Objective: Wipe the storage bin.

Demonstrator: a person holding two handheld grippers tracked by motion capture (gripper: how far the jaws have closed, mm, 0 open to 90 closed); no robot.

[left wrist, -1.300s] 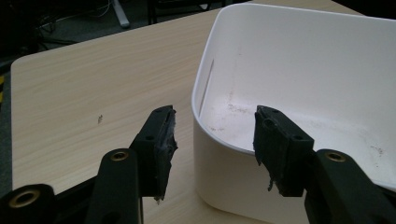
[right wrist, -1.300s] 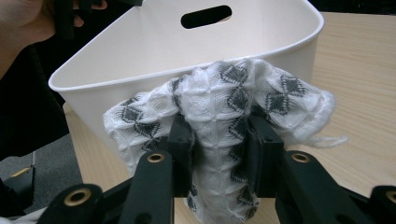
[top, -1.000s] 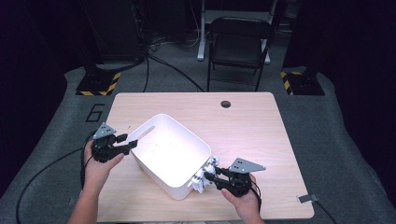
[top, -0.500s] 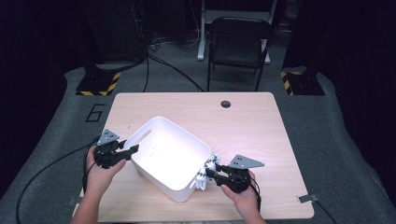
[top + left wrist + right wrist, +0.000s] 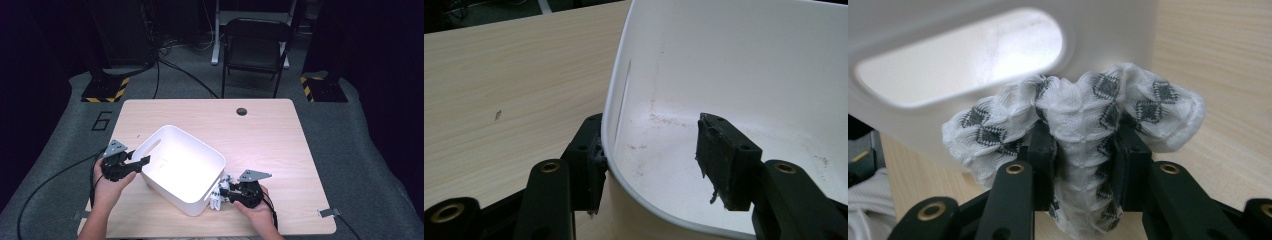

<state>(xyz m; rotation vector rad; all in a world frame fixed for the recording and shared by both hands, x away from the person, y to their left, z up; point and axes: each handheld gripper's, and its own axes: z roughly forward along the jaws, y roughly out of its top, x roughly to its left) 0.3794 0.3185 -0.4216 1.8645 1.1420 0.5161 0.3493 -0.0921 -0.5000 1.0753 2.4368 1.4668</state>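
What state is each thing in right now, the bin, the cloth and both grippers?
white bin: on the table, tilted, empty.
patterned cloth: bunched, outside the bin by its handle slot.
left gripper: open, jaws straddling the bin's rim, just reopened.
right gripper: shut on the patterned cloth.

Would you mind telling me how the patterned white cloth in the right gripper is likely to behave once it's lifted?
Probably floppy: the cloth bulges in soft folds around the right gripper pinching it. Likely light, since a small pinch gathers it. Its knitted texture suggests little slipping, though loose ends may snag the white bin.
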